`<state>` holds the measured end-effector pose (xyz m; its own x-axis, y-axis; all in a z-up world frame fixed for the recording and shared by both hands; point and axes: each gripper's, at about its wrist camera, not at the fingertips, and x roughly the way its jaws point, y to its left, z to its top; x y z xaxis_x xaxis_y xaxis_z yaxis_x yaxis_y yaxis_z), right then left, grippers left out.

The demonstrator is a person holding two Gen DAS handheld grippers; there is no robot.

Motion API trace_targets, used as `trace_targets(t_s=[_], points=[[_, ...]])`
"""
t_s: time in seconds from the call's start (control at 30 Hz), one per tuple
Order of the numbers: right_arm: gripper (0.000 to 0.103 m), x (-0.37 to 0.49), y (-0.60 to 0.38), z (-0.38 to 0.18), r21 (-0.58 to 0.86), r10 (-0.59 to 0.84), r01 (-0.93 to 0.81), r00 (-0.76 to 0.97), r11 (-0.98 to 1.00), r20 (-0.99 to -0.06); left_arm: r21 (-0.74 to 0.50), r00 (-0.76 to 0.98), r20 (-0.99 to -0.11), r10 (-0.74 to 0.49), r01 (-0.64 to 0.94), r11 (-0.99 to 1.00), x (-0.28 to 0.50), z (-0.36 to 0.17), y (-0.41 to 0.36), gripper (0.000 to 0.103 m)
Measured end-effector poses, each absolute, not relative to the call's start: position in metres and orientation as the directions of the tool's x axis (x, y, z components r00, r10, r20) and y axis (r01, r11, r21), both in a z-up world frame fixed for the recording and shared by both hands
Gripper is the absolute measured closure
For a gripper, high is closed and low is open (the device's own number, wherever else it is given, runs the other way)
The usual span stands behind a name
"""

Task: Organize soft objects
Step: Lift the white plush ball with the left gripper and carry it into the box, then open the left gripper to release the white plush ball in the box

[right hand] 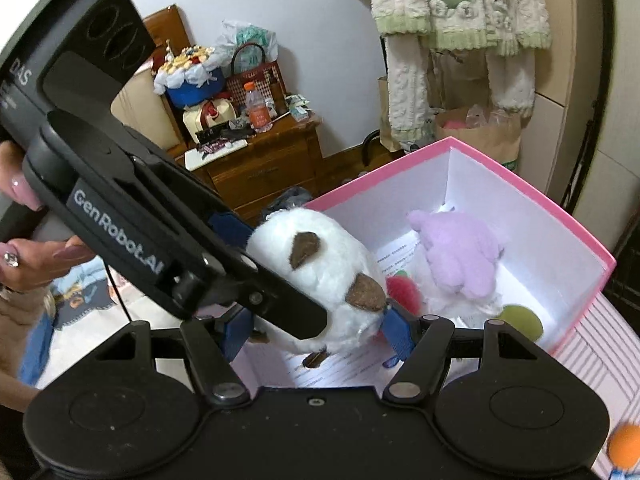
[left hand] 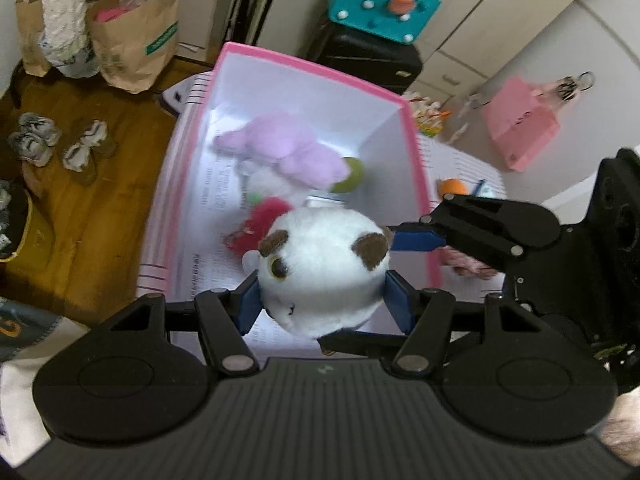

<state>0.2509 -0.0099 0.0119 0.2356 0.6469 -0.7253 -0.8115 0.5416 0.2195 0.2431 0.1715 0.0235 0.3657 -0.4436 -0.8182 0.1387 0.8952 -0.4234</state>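
Observation:
A round white plush toy [left hand: 320, 268] with brown ears hangs above the pink box [left hand: 416, 148], whose inside is white. My left gripper [left hand: 325, 304] is shut on the plush, its blue pads pressing both sides. My right gripper [right hand: 316, 332] is shut on the same white plush toy [right hand: 320, 264], and one of its blue pads [left hand: 416, 239] reaches in from the right in the left wrist view. The left gripper's body crosses the right wrist view from the left. Inside the box lie a lilac plush [left hand: 284, 148], a red fluffy toy [left hand: 260, 220] and a green ball [left hand: 352, 176].
Paper bags [left hand: 132, 40] and shoes [left hand: 36, 140] stand on the wooden floor left of the box. A black suitcase with a teal bag [left hand: 380, 0] is behind it. An orange ball [left hand: 454, 187] lies on the striped surface. A wooden nightstand [right hand: 260, 160] and a hanging cream sweater [right hand: 460, 20] are beyond.

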Motion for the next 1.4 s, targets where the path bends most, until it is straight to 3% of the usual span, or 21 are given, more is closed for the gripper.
trace_targets(t_s=[0.17,0.27,0.3,0.5,0.87,1.4], points=[[0.036,0.260,0.005,0.009,0.085,0.633,-0.847,0.322,0.525,-0.704,-0.338,0.379,-0.849,-0.367,0.143,0.930,0.253,0.011,0.175,0.049],[0.052,0.270,0.012,0.007,0.093,0.648,-0.860,0.303,0.502,-0.699,-0.315,0.417,-0.839,-0.349,0.150,0.937,0.262,0.011,0.176,0.055],[0.053,0.274,0.013,0.005,0.099,0.644,-0.860,0.293,0.500,-0.706,-0.315,0.428,-0.832,-0.352,0.157,0.936,0.265,0.011,0.175,0.056],[0.052,0.286,0.007,-0.004,0.121,0.609,-0.828,0.294,0.547,-0.736,-0.296,0.438,-0.830,-0.346,0.179,0.938,0.277,0.007,0.170,0.056],[0.046,0.249,-0.039,0.014,0.114,0.549,-0.753,0.358,0.648,-0.755,-0.095,0.541,-0.807,-0.237,0.277,0.956,0.243,0.036,0.153,0.045],[0.039,0.171,-0.091,0.072,0.116,0.580,-0.738,0.412,0.665,-0.702,-0.063,0.533,-0.806,-0.257,0.354,0.933,0.169,0.074,0.126,0.036]])
